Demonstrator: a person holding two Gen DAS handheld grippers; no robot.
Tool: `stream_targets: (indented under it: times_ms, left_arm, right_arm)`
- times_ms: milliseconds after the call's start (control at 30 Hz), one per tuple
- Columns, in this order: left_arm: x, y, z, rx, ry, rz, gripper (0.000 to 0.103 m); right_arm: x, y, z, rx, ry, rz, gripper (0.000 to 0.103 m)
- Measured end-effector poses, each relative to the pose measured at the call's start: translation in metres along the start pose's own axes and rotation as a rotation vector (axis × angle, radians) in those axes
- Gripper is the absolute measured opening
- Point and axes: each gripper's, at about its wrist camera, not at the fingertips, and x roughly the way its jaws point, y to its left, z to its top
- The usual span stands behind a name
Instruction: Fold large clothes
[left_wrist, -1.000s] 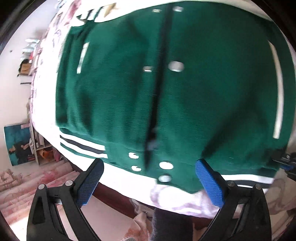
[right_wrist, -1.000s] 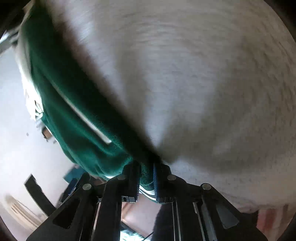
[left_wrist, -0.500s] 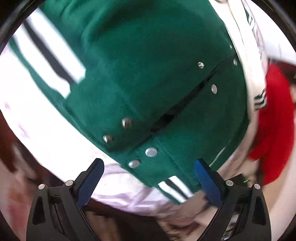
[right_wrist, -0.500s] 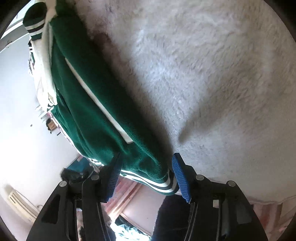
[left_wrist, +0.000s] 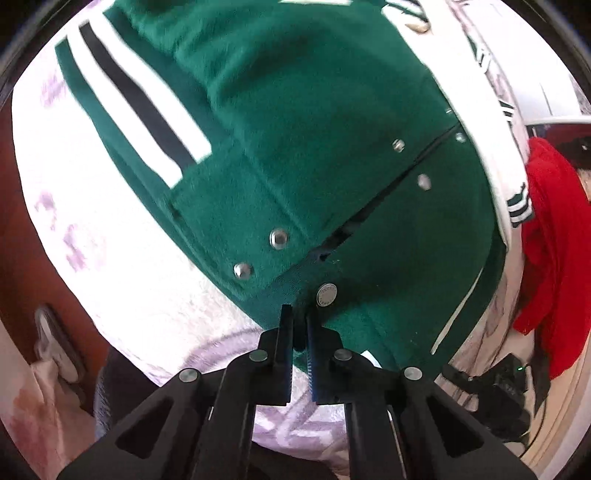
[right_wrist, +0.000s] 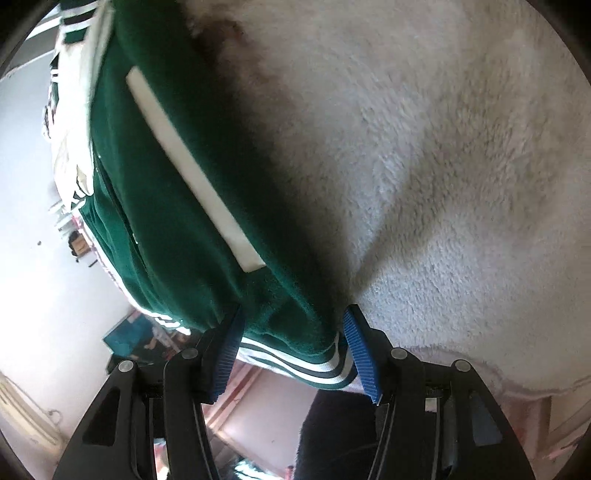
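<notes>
While left gripper (left_wrist: 300, 325) pinches jacket (left_wrist: 332, 155), right gripper (right_wrist: 291, 332) gapes.

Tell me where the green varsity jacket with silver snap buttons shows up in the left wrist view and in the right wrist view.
Left wrist view: the green varsity jacket with silver snap buttons fills the centre and top; the left claw is shut on its hem corner.
Right wrist view: it runs down the left side, its striped hem between the open fingers of the right claw.
Shared landmark: the white fluffy blanket under the jacket.
</notes>
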Motion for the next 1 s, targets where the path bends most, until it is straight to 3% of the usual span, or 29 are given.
stream_targets:
  times_ms: [167,267,367,433,500,567,600,667,733,867,1000]
  left_arm:
    - [0.0,0.008,0.011,0.033,-0.009,0.002,0.004]
    - [0.01,0.016,0.018,0.021,0.053,0.0,0.007]
    - [-0.003,-0.008,0.022,0.108,0.09,0.086,0.01]
    - [-0.013,-0.03,0.02,0.187,0.082,0.178,0.01]
    - [-0.028,-0.056,0.017,0.325,0.027,0.3,0.027]
    - [-0.036,-0.076,0.012,0.421,-0.02,0.381,0.095]
    - [-0.038,-0.088,0.008,0.475,-0.06,0.447,0.097]
    - [-0.036,-0.115,-0.004,0.581,-0.102,0.484,0.097]
    - [-0.018,-0.143,-0.02,0.65,-0.064,0.477,0.097]
    - [0.035,-0.198,-0.066,0.74,0.056,0.349,0.097]
    - [0.103,-0.238,-0.114,0.85,0.165,0.364,0.097]
  right_arm:
    - [-0.01,0.017,-0.006,-0.06,-0.03,-0.008,0.058]
    - [-0.01,0.016,-0.006,-0.087,-0.025,-0.047,0.058]
    - [-0.016,0.027,-0.007,-0.13,-0.055,-0.106,0.058]
    - [-0.025,0.032,-0.008,-0.151,-0.091,-0.122,0.074]
    - [-0.036,0.036,-0.007,-0.15,-0.124,-0.105,0.078]
    - [-0.053,0.035,-0.003,-0.149,-0.158,-0.11,0.078]
    - [-0.061,0.033,-0.001,-0.15,-0.171,-0.11,0.078]
    - [-0.081,0.028,0.008,-0.161,-0.208,-0.122,0.078]
    - [-0.101,0.02,0.022,-0.17,-0.231,-0.128,0.078]
    - [-0.143,0.003,0.051,-0.167,-0.31,-0.166,0.078]
    - [-0.184,-0.013,0.077,-0.141,-0.402,-0.169,0.078]
